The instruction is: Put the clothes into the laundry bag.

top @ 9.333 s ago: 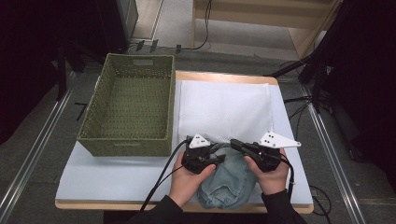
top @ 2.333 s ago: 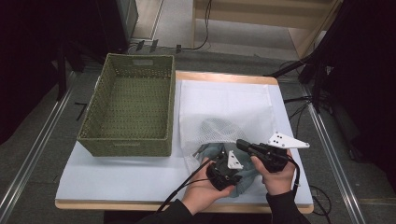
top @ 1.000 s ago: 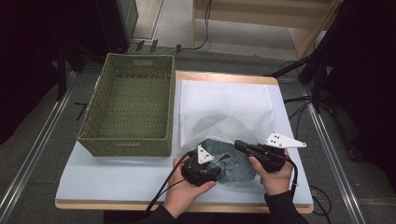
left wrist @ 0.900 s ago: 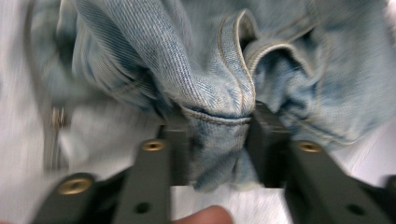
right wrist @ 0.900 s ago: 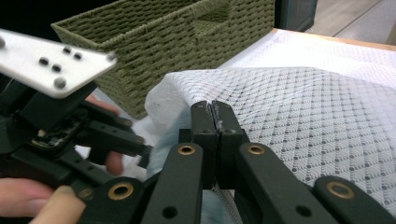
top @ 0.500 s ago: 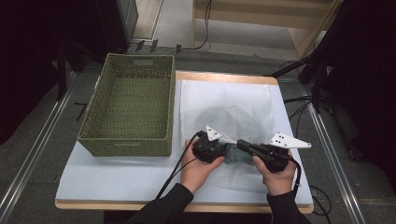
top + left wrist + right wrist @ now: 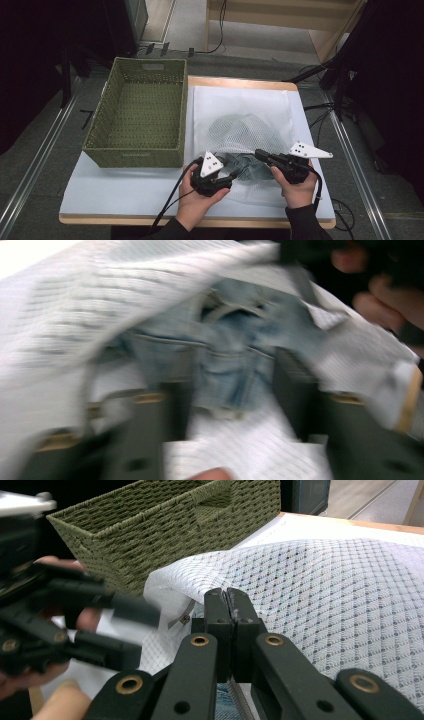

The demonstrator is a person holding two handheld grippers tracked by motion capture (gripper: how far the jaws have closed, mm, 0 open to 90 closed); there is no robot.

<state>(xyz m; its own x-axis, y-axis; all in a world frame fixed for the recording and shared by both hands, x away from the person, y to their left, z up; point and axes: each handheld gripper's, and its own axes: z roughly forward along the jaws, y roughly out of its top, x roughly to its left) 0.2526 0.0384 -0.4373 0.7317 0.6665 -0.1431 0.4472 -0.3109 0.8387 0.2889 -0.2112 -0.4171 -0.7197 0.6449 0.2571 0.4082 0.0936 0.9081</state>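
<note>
While my right gripper (image 7: 260, 153) is pinching the edge of the white mesh laundry bag (image 7: 245, 132) with its jaws clamped together, I am closing my left gripper (image 7: 234, 176) around the denim garment (image 7: 225, 370) at the bag's mouth; its jaws have just been narrowing, denim between them, not yet pressing. Everything is lying on the counter (image 7: 125, 187), beside the green wicker basket (image 7: 142, 117).

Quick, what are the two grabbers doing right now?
Left gripper: jaws have just been closing around the blue denim garment in the mesh bag; grip unclear.
Right gripper: shut on the mesh bag's edge.
</note>
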